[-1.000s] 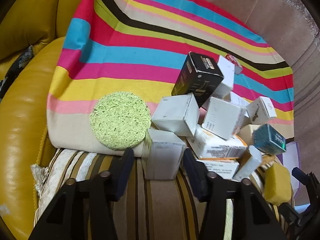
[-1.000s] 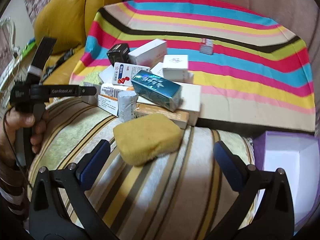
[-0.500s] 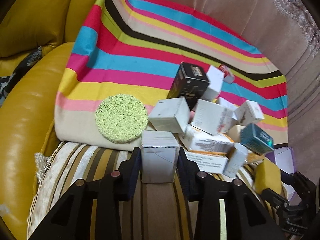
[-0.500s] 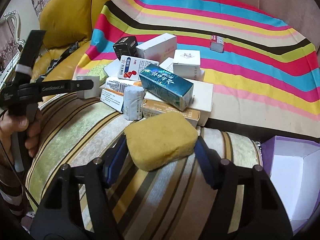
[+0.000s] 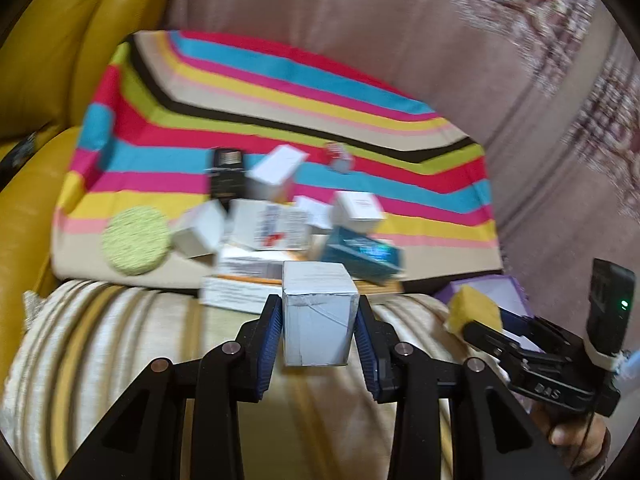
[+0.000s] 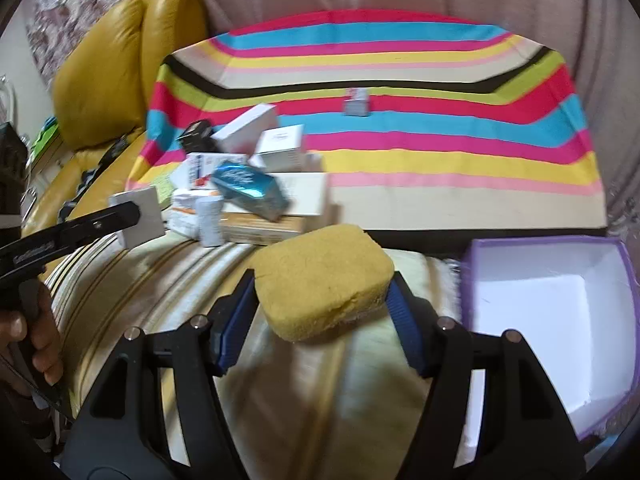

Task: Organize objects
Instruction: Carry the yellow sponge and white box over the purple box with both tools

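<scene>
At the left edge of the right wrist view, a hand holds the left gripper, whose tip presses against a white box. The left wrist view shows this grip closely: the left gripper is clenched on the white box, which stands upright between the blue pads at lower centre, lifted clear of the striped cushion. Its cardboard looks thin, so a hard squeeze could dent it, and a loose one could let it tip forward out of the pads.

Towards the middle of both views lies the pile of boxes on the rainbow-striped cloth, with a teal box perched on top and a green round pad at its left in the left wrist view. The pile is loosely stacked; a passing gripper could topple it.

At centre of the right wrist view, the right gripper grasps a yellow sponge, its jaws having just closed onto the sponge's ends. The sponge is soft and gripped only at its ends, so it may sag or squirm free during a quick move.

At the lower right sits the open purple box, probably the destination. It is light and near the cushion's edge, so a careless drop might nudge it off or miss it.
</scene>
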A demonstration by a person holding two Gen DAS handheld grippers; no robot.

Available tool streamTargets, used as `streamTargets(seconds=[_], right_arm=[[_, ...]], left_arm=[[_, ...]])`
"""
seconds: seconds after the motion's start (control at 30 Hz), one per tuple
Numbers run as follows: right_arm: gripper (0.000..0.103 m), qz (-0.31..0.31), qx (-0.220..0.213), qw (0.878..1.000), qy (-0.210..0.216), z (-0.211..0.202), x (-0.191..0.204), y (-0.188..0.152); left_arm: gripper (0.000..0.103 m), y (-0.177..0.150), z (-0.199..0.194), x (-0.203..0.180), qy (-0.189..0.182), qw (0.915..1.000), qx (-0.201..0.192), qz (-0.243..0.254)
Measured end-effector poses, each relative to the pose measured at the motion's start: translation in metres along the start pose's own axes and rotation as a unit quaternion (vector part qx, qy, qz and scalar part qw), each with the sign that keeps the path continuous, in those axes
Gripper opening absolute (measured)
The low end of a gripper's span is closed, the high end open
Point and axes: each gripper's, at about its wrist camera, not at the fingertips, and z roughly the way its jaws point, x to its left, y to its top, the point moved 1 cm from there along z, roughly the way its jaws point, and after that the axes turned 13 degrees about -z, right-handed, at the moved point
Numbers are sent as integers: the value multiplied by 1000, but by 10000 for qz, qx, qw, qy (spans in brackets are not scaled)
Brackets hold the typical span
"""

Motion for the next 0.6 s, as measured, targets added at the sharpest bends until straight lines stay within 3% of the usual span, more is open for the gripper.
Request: streamTargets(seconds=[0.23, 0.6], right_arm=[[67, 508, 80, 9974, -508, -18, -55, -24], [67, 1324, 262, 9820, -1323, -40, -134, -75]], left_arm=[[37, -16, 20, -60, -489, 9968, 425, 462], [37, -55, 62, -152, -1116, 9803, 1133, 1175]])
